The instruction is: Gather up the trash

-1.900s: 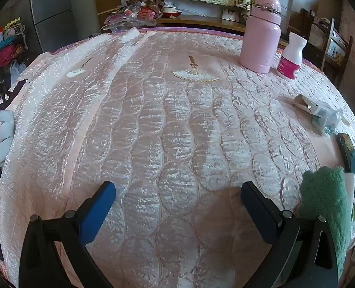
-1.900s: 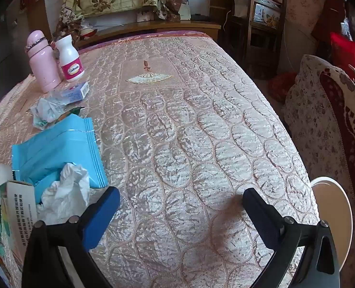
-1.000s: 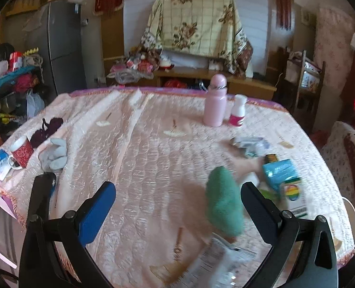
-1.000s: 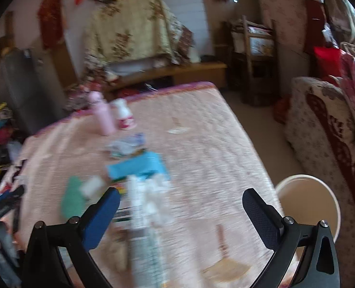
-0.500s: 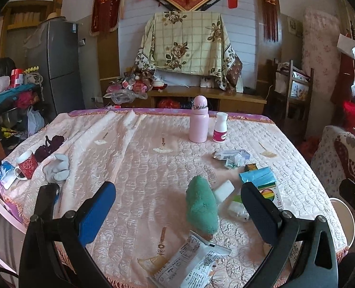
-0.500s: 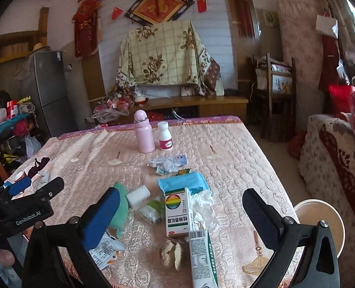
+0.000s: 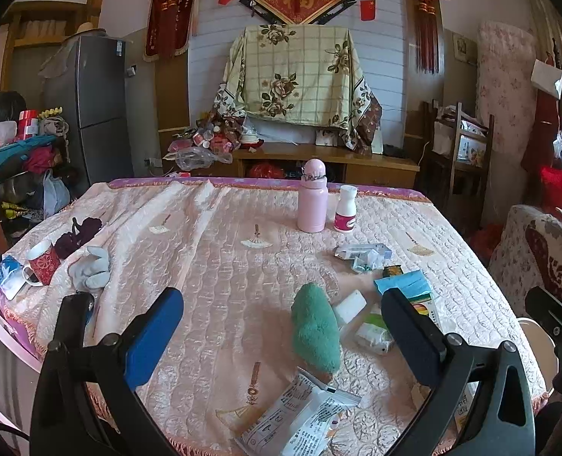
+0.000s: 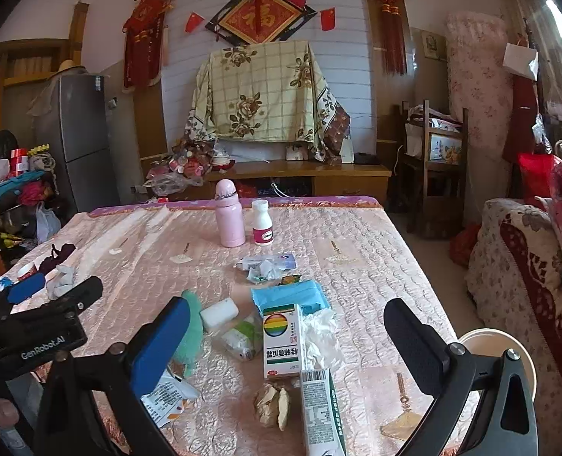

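Both grippers are hanging above the near edge of the quilted pink tablecloth (image 8: 376, 266), the left gripper (image 7: 281, 326) and the right gripper (image 8: 284, 338) each standing with jaws spread wide and holding nothing. Trash is lying scattered over the near right part of the table: a crumpled brown paper wad (image 8: 272, 404) is sitting nearest the edge, just beside a green-and-white carton (image 8: 321, 410); a rainbow-printed medicine box (image 8: 282, 340) is resting against a crumpled clear plastic wrap (image 8: 322, 332); a blue packet (image 8: 290, 296) is lying behind them; a printed foil wrapper (image 7: 300, 414) is overhanging the front edge; a torn blister pack and wrapper (image 8: 266, 266) are lying farther back. The beige bin (image 8: 505, 349) is standing on the floor off the table's right side. A green plush item (image 7: 315, 330), a pink flask (image 8: 229, 214), a white pill bottle (image 8: 262, 224), a red mug (image 7: 43, 262) and a grey glove (image 7: 91, 268) are probably not trash. Handling, as judged: the paper wad is looking light and compressible, best pinched across its middle; the boxes are looking light, stiff yet crushable, best taken across the narrow sides; the plastic wrap and foil are looking slippery and limp, best caught at a raised fold.
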Action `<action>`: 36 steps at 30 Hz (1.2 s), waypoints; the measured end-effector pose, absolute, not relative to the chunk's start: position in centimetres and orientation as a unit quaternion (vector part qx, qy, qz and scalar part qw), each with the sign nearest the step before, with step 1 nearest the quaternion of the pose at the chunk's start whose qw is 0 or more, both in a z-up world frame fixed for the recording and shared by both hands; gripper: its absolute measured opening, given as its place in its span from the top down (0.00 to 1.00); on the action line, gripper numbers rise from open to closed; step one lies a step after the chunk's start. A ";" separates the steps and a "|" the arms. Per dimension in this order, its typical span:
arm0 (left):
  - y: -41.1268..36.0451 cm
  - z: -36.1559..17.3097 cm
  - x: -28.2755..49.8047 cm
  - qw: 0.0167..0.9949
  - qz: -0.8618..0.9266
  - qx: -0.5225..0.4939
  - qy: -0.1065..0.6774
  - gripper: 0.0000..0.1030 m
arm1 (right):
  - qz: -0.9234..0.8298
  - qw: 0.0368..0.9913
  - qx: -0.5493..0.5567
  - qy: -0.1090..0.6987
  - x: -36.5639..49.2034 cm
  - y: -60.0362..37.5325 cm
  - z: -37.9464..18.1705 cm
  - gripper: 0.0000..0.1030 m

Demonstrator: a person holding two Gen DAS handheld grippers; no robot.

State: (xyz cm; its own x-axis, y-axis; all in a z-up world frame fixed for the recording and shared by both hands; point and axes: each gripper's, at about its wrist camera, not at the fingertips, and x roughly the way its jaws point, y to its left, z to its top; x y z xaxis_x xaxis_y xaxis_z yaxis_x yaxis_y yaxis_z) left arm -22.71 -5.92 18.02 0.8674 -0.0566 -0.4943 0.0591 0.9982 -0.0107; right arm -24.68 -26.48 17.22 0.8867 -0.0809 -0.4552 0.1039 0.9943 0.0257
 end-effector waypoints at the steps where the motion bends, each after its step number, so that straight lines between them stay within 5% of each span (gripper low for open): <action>1: -5.8 18.2 -22.6 0.966 -0.030 0.002 0.255 0.00 | -0.049 0.971 0.025 0.233 -24.7 -26.5 17.2 0.00; 36: -6.3 18.0 -22.3 0.970 -0.033 0.010 0.242 0.00 | -0.060 0.969 0.034 0.236 -23.8 -27.5 16.3 0.00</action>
